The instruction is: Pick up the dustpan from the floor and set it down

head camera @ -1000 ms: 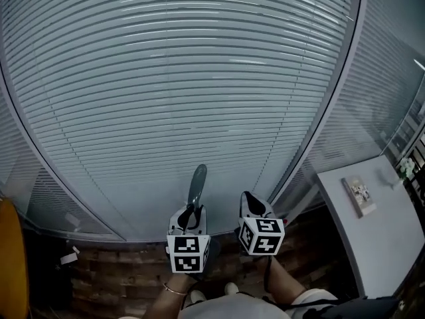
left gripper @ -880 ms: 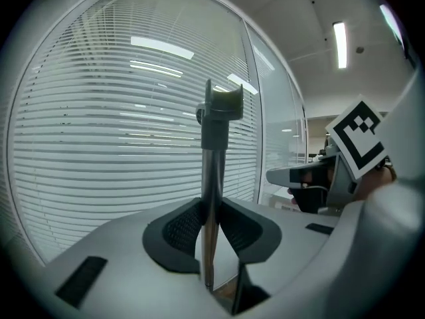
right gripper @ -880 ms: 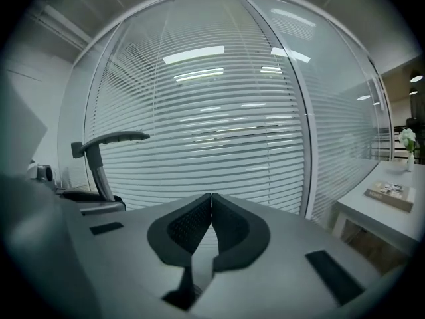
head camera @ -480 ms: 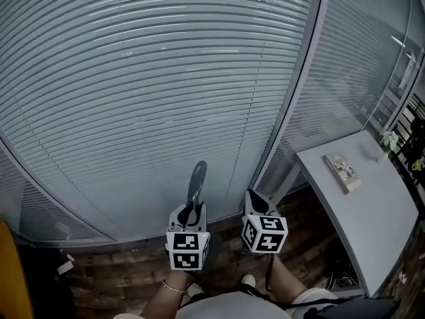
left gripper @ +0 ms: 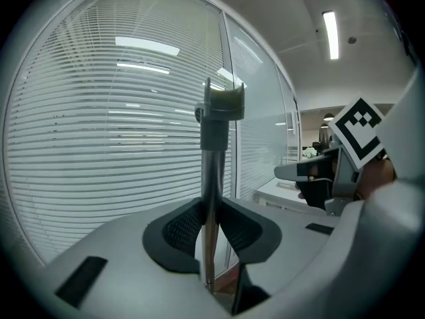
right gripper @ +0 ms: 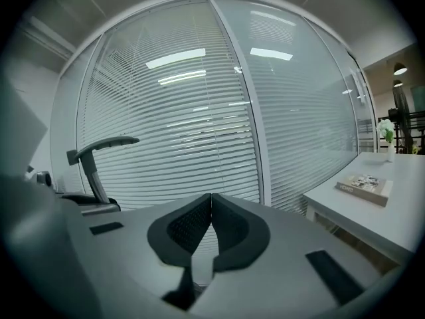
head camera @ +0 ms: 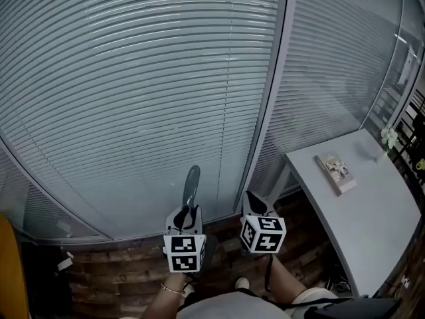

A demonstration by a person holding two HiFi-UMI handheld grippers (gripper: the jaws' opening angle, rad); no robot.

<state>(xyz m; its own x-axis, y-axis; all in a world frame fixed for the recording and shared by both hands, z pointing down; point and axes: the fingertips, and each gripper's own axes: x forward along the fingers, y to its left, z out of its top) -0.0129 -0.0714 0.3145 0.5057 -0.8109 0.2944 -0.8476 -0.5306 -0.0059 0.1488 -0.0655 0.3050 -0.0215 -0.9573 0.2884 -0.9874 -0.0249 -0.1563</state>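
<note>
My left gripper (head camera: 188, 212) stays clamped on the dustpan handle (left gripper: 213, 178), which rises upright from its jaws; the pan itself I cannot make out. My right gripper (head camera: 255, 205) is closed, empty. The desk (head camera: 375, 228) has swung nearer on the right: carry under way, set-down pending.

The dustpan (left gripper: 213, 158) shows only its handle, a slim metal pole topped by a grey plastic grip. It stands upright, pointing to twelve o'clock, clamped between the pads of the left gripper (left gripper: 211, 224). Its pan is hidden below.
</note>
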